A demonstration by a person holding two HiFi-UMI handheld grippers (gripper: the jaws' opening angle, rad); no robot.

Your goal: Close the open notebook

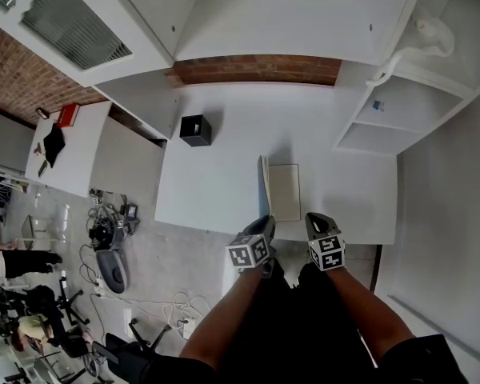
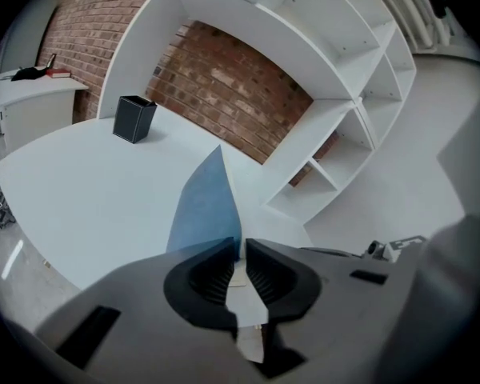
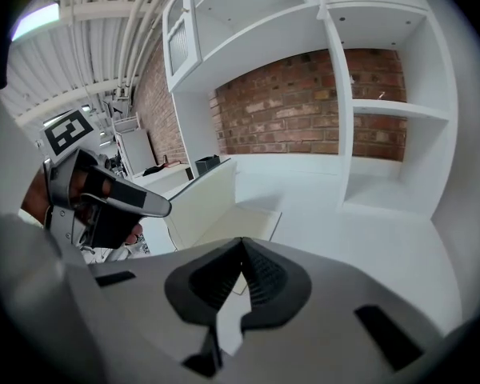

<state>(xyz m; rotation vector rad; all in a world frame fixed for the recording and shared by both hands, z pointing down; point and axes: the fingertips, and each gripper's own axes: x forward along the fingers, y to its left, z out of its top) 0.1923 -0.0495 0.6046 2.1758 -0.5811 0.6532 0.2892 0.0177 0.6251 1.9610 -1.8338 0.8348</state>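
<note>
The notebook (image 1: 285, 190) lies at the near edge of the white surface (image 1: 224, 174), its blue cover (image 2: 204, 206) standing upright. The left hand-held gripper (image 2: 242, 250) pinches that cover's near edge in the slim gap between its 2 jaws. The right hand-held gripper (image 3: 240, 250) is beside it, jaws pressed together on nothing. Further back stands 1 black box (image 1: 196, 129), its inside too dark to read.

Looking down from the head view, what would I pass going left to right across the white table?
A black box → the open notebook → the white shelf unit at the table's right end.
</note>
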